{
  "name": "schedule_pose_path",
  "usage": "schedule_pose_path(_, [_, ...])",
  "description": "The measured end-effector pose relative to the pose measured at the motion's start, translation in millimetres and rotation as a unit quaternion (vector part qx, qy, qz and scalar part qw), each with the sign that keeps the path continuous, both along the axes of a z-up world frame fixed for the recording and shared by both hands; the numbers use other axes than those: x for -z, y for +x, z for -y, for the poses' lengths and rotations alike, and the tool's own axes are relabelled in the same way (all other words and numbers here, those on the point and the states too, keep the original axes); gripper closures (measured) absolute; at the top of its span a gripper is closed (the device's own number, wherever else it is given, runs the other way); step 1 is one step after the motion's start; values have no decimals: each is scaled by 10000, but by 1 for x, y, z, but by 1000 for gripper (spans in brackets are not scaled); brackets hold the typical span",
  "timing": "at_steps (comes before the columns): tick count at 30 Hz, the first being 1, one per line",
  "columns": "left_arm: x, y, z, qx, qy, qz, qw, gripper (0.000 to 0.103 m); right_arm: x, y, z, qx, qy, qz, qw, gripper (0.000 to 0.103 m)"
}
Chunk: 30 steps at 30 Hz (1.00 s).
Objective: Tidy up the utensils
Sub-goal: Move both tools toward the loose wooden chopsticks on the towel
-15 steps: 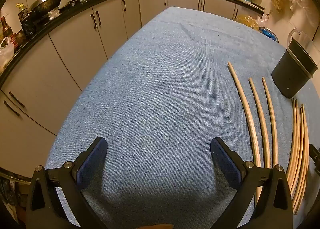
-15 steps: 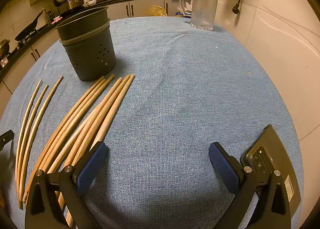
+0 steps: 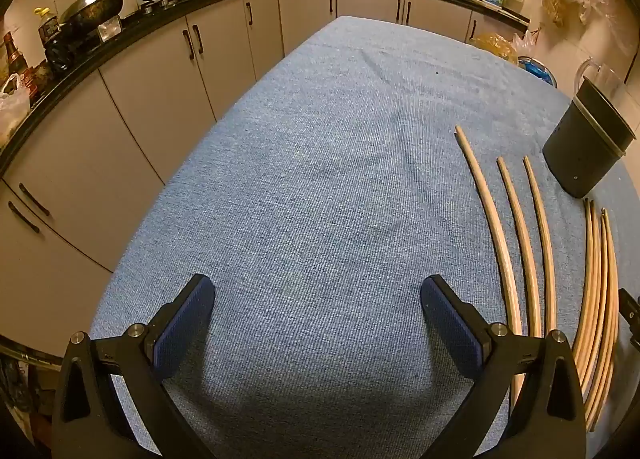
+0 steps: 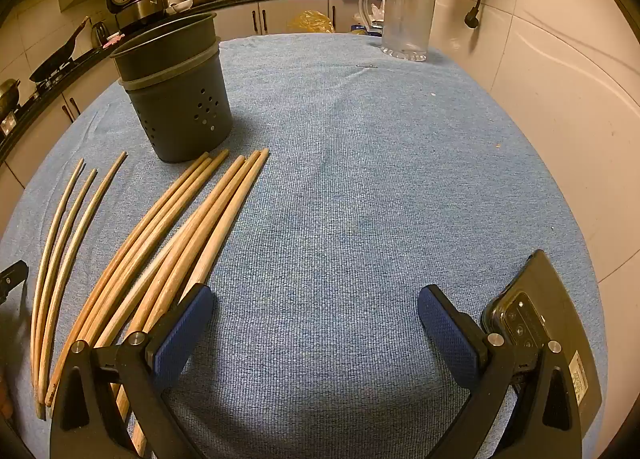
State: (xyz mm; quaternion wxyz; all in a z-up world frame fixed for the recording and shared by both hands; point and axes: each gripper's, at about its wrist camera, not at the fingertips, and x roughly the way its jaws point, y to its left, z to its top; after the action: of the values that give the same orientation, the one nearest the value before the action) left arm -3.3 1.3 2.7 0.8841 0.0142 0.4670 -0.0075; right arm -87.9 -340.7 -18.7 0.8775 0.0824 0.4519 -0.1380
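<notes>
Standing upright on the blue-covered tabletop [image 4: 360, 179], the dark perforated utensil holder [image 4: 180, 107] shows its open mouth, but the angle hides whatever may be inside. Behind it, near the wall, a clear glass pitcher [image 4: 404, 15] stands, and it looks empty.

Just in front of the holder lie the wooden chopsticks [image 4: 180, 235], a fan of long sticks flat on the cloth, their far tips pointing at the holder's base and their long axes running back toward the camera. Three thinner sticks [image 4: 68, 235] lie apart to the left of that fan, aligned much the same way.

Now the right gripper [image 4: 316, 323] hangs over bare cloth, fingers spread wide, nothing between them; its left finger sits above the near ends of the fan. The left gripper [image 3: 318, 319] is equally spread over empty cloth, with the sticks well off to its right.

Only the right wrist view catches the black phone [image 4: 548, 311] lying camera-side up at the tabletop's near right edge. Only the left wrist view shows the cabinet run and the woks [image 3: 96, 3] on the stove.
</notes>
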Motion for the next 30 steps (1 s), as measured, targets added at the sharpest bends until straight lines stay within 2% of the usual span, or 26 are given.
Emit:
schedule_pose_path(13, [-2,-1,0,-10,-20,0,10000,0,0,0,0,0,-1,-5,10000,0])
schedule_pose_path(16, [-13,-14,-7,-200,-135,351,9991,0,0,1,-2,62,-10,-20,10000,0])
schedule_pose_path(18, [-18,-25,-7,-284,-158,533,9980,0,-7,1,-6,124,94,-218,9996,1])
schedule_pose_path(20, [-24,-36,-5,-234,-165,616,9977,0,-20,-20,-15,131,321,159,9993,2])
schedule_pose_path(22, [-29,-47,0,-172,-103,672,9975,0,-38,-38,-21,43,321,543,9980,2])
schedule_pose_path(27, [-50,-79,10,3,-196,966,9951,0,-74,-94,-61,-418,23,1407,9892,1])
schedule_pose_path(30, [-59,-97,16,137,-281,1079,9937,0,-85,-111,-71,-638,-187,1749,9823,1])
